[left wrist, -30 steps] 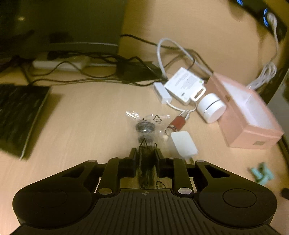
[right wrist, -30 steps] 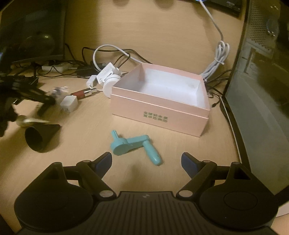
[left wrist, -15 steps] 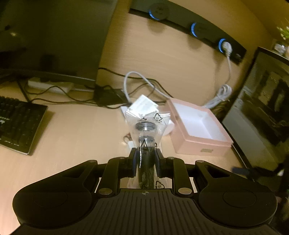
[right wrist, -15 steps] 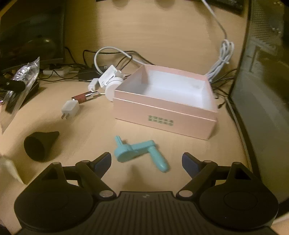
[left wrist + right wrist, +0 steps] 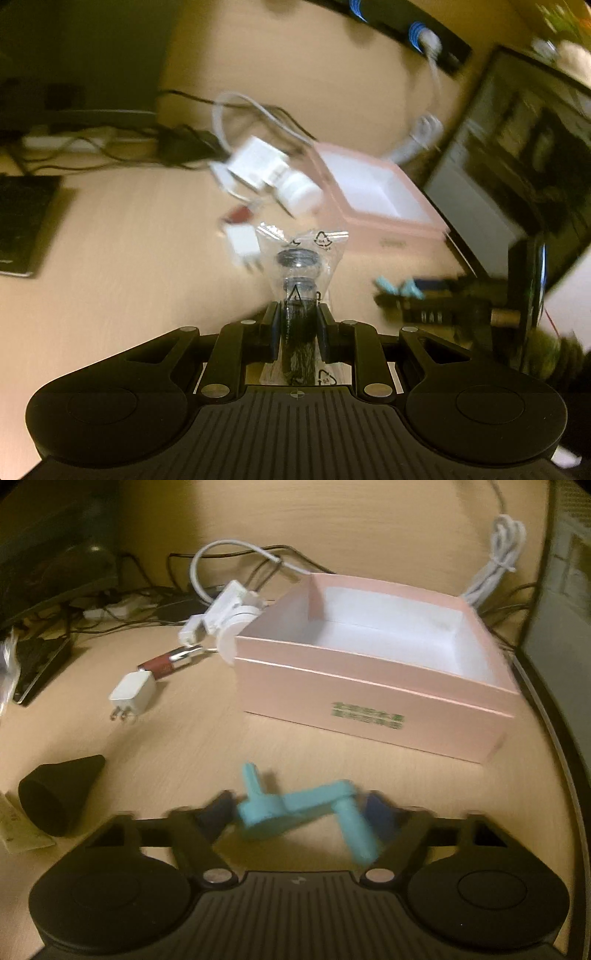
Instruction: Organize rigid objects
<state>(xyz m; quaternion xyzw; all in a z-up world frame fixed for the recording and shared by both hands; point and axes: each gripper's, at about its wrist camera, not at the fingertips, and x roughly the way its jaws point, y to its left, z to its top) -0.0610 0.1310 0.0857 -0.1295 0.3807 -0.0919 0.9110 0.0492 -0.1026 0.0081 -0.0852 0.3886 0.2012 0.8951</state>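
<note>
Two grippers, bagged part [image 5: 297,273], teal crank [image 5: 306,808]

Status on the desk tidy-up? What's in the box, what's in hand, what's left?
Done: nothing, since the pink box looks empty.
In hand: the left tool is clamped on a clear bag with a dark part, held above the desk. The right tool is closing around the teal crank.
Left: white plug, red tube, black cone, white adapters.
</note>
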